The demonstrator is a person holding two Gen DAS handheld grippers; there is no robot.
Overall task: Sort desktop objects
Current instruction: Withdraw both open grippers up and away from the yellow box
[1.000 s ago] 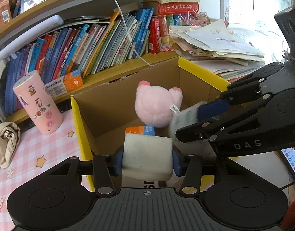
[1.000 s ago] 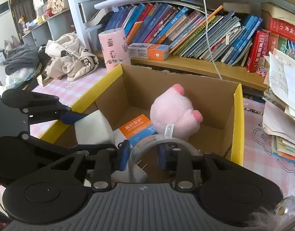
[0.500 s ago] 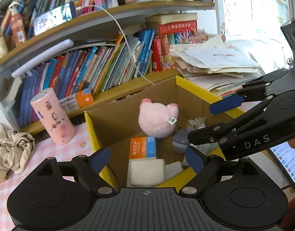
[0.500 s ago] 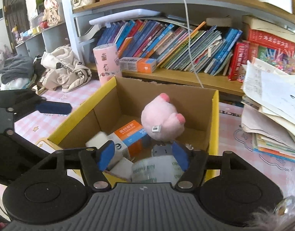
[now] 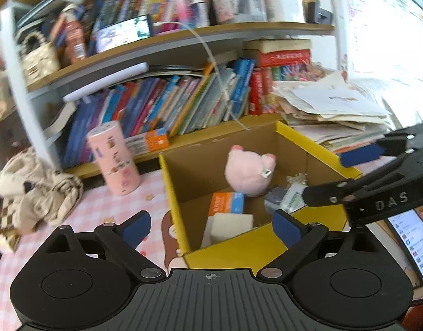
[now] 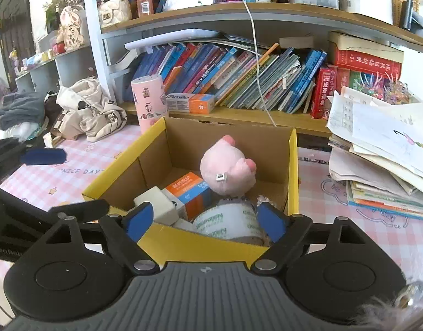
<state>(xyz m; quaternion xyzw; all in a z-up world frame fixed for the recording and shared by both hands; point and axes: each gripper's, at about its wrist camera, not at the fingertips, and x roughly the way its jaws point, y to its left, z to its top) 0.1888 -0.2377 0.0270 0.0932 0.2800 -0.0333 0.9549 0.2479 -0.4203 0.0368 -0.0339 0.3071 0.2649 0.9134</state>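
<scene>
Both claws are empty. Left gripper (image 5: pixel 211 227): jaws wide apart and opening further, nothing between the blue pads; a second ago it clamped the white block (image 5: pixel 231 224), which now lies loose in the cardboard box (image 5: pixel 266 244) at about 6 o'clock of the box floor. Right gripper (image 6: pixel 202 222): jaws likewise apart and opening, pads touching nothing; a second ago they pinched the clear tape roll (image 6: pixel 228 224), which now rests inside the box against the near wall, at 5 o'clock of the floor in the right wrist view.

Compared with one second ago, both cameras sit farther back from the box: its near yellow rim now crosses between each pair of pads, and more of the upper shelf (image 6: pixel 266 13) is in frame.

Box contents, right wrist view:
- pink plush toy (image 6: pixel 225 172) near the centre, toward the far wall at 12 o'clock
- orange-and-blue carton (image 6: pixel 190 190) just beside the plush at its 8 o'clock
- white block touching the carton at 9 o'clock

Surroundings: pink cylinder (image 6: pixel 149 102) stands upright outside the box at its 11 o'clock, on the pink checked tablecloth (image 6: pixel 73 165). Paper stack (image 6: pixel 382 151) lies at 3 o'clock. Left wrist view is motion-blurred along the upper shelf.
</scene>
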